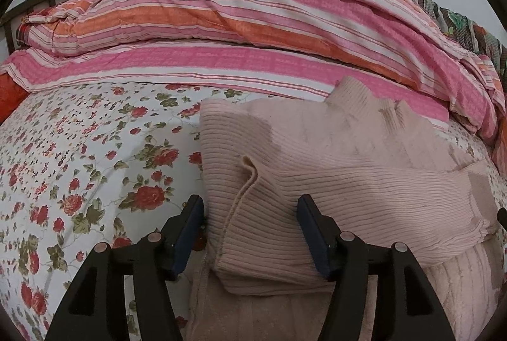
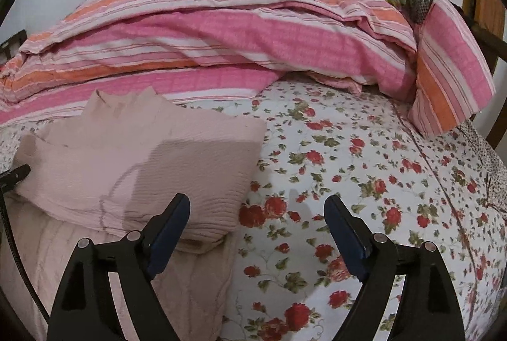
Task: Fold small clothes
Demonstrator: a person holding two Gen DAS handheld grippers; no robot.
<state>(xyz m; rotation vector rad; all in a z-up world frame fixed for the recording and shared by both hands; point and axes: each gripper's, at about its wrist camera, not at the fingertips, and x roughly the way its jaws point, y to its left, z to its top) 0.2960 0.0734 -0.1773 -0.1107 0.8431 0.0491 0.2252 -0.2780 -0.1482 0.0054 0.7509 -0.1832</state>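
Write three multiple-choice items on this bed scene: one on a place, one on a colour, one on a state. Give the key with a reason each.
1. Where does the sweater lie?
A. on the floral sheet
B. on top of the striped quilt
C. on the floor

2. What colour is the sweater?
A. dark blue
B. pale pink
C. green

3. How does the right gripper stand?
A. shut on the sweater
B. shut on the quilt
C. open, with only sheet between its fingers

Key:
1 A, it lies on the flowered sheet in front of the quilt.
2 B, its ribbed knit is pale pink in both views.
3 C, the fingers stand wide apart beside the sweater's edge.
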